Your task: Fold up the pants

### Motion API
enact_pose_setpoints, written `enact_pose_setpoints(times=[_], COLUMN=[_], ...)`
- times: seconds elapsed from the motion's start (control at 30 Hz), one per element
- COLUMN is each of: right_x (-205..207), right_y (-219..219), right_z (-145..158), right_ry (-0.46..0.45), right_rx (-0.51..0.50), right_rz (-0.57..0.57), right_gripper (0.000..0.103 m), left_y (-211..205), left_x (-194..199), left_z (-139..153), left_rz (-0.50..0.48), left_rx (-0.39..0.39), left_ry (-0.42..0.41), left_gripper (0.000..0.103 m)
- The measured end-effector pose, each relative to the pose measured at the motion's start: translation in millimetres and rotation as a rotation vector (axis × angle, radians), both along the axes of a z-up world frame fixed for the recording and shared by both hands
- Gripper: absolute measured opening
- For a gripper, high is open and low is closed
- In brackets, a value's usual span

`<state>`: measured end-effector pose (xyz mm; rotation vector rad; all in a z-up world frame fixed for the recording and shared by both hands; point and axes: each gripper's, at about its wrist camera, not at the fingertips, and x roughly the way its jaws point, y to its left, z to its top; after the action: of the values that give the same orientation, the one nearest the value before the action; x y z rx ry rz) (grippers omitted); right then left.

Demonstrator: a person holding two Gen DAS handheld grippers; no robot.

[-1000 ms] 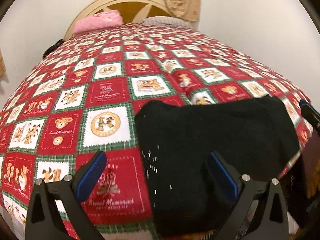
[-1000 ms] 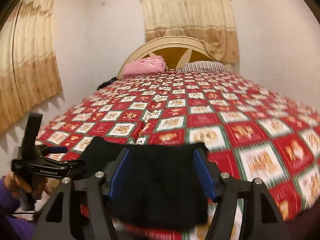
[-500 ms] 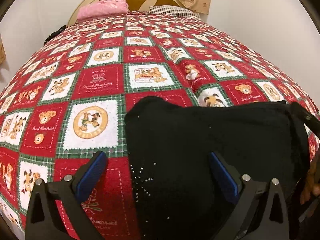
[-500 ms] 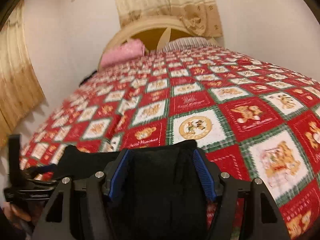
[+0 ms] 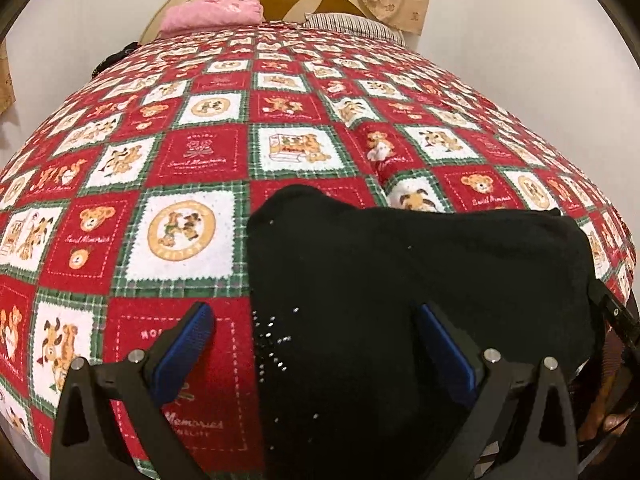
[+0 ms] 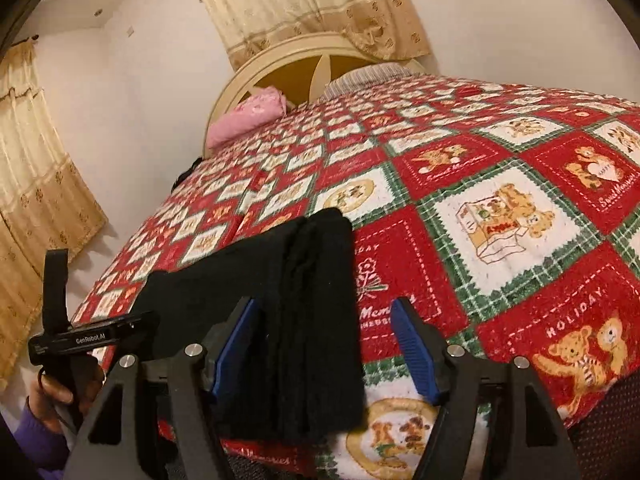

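The black pants (image 5: pixel 400 280) lie folded in a flat bundle at the near edge of the bed, on the red bear-print quilt (image 5: pixel 192 160). Small shiny studs dot their left part. My left gripper (image 5: pixel 314 336) is open and empty, low over the bundle's left edge, one finger over quilt and one over cloth. In the right wrist view the pants (image 6: pixel 288 300) show stacked layers at their right end. My right gripper (image 6: pixel 322 336) is open and empty, straddling that end. The left gripper body (image 6: pixel 84 336) shows at the lower left.
A pink pillow (image 5: pixel 212 12) and a striped pillow (image 5: pixel 352 24) lie against the cream headboard (image 6: pixel 304 64). Beige curtains (image 6: pixel 36 200) hang on the left wall and behind the headboard. The quilt edge drops off just below the pants.
Both cameras have shifted. The right gripper has swung toward the pants' right end, tilting its view. The left gripper has eased forward over the bundle. The pants lie as before.
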<state>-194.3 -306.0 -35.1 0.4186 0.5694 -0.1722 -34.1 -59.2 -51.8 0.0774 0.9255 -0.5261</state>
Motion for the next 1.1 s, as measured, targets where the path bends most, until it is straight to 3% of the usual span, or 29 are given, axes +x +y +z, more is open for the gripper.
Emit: enact_pose_setpoints(times=[0.17, 0.3, 0.47, 0.63, 0.77, 0.87, 1.0, 1.07, 1.1], right_x=[-9, -6, -2, -11, -3, 4, 6, 3, 2], right_y=[3, 16, 21, -1, 5, 18, 28, 22, 18], right_z=[-6, -6, -8, -3, -4, -7, -10, -11, -12], right_ry=[-0.028, -0.015, 0.001, -0.040, 0.006, 0.026, 0.040, 0.033, 0.035], right_rx=[0.112, 0.117, 0.101, 0.117, 0.094, 0.148, 0.102, 0.117, 0.119], right_rz=[0.061, 0.103, 0.114, 0.006, 0.048, 0.123, 0.107, 0.090, 0.075], right_gripper=[0.078, 0.086, 0.088, 0.087, 0.088, 0.088, 0.085, 0.076, 0.061], left_y=[20, 35, 45, 57, 43, 28, 14, 10, 11], left_x=[3, 7, 8, 8, 1, -11, -22, -25, -24], left_z=[-3, -6, -4, -10, -9, -10, -14, -15, -14], left_rz=[0.041, 0.089, 0.129, 0.147, 0.112, 0.037, 0.018, 0.016, 0.018], left_rx=[-0.094, -0.185, -0.222, -0.286, -0.234, -0.227, -0.119, -0.092, -0.096], left_ry=[0.025, 0.051, 0.063, 0.073, 0.058, 0.064, -0.003, -0.017, -0.012], left_gripper=[0.103, 0.103, 0.103, 0.103, 0.103, 0.103, 0.103, 0.103, 0.103])
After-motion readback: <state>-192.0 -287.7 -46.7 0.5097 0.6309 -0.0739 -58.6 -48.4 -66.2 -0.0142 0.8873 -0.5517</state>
